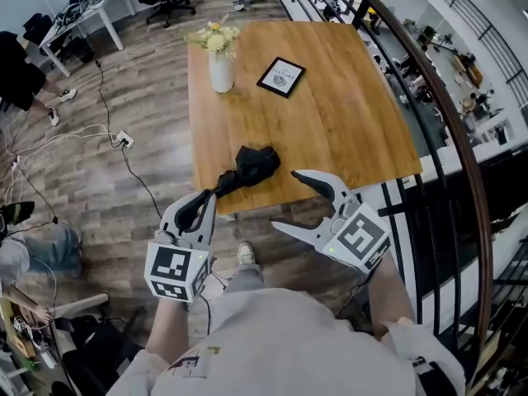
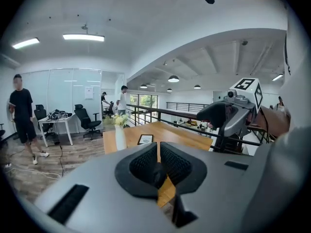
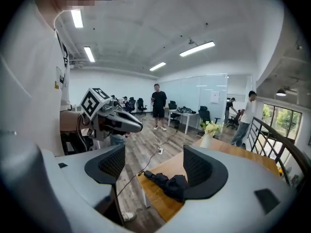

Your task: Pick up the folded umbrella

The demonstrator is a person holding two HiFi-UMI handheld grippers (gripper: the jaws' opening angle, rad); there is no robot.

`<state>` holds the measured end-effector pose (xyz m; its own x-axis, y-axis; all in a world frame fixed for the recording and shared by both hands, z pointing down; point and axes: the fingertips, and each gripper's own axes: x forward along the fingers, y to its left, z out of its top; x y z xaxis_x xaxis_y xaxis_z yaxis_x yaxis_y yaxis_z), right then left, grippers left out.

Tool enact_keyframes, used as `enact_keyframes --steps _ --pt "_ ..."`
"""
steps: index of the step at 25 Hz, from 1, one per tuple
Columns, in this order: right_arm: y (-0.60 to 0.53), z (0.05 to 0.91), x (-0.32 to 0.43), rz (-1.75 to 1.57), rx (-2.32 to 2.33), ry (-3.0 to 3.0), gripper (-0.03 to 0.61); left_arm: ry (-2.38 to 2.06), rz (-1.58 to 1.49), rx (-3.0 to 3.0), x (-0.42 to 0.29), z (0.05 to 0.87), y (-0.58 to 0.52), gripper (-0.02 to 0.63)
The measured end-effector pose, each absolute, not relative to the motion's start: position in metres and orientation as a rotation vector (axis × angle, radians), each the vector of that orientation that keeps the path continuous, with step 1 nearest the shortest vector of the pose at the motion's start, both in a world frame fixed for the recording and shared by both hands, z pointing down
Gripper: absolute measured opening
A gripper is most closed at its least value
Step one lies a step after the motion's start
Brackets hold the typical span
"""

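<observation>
The folded umbrella (image 1: 250,168) lies at the near edge of the table (image 1: 346,114), with its handle end toward the near left corner. Left gripper (image 1: 205,201): jaws pressed together, just beside that handle end. Right gripper (image 1: 285,199): jaws spread, empty, off the near edge.

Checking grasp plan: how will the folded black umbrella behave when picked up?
The folded umbrella looks rumpled, so its fabric probably gives under a claw. Its narrow handle end seems stiffer. Lumpy shape, so unlikely to roll.
</observation>
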<state>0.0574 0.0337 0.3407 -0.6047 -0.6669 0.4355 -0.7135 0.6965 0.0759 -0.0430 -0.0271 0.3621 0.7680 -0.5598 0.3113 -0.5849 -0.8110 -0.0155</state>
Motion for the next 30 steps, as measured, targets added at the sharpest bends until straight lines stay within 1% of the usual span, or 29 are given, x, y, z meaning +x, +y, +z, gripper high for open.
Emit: enact_keyframes --steps 5,11,16,21,30 --pt "-0.039 0.392 0.046 0.224 0.970 -2.447 0.373 -0.902 0.556 2.830 -0.046 0.399 -0.083 0.034" --pt "-0.090 0.460 0.032 0.328 0.850 -2.339 0.373 -0.815 0.647 2.790 -0.050 0.443 -0.116 0.035" --pt "-0.106 0.520 0.025 0.390 0.721 -2.226 0.373 -0.778 0.693 2.655 -0.058 0.488 -0.121 0.034" --pt "-0.118 0.578 0.025 0.428 0.597 -2.124 0.373 -0.864 0.617 2.442 -0.068 0.528 -0.133 0.034" --pt "-0.132 0.649 0.043 0.365 0.354 -2.005 0.373 -0.978 0.638 2.222 -0.059 0.583 -0.142 0.034"
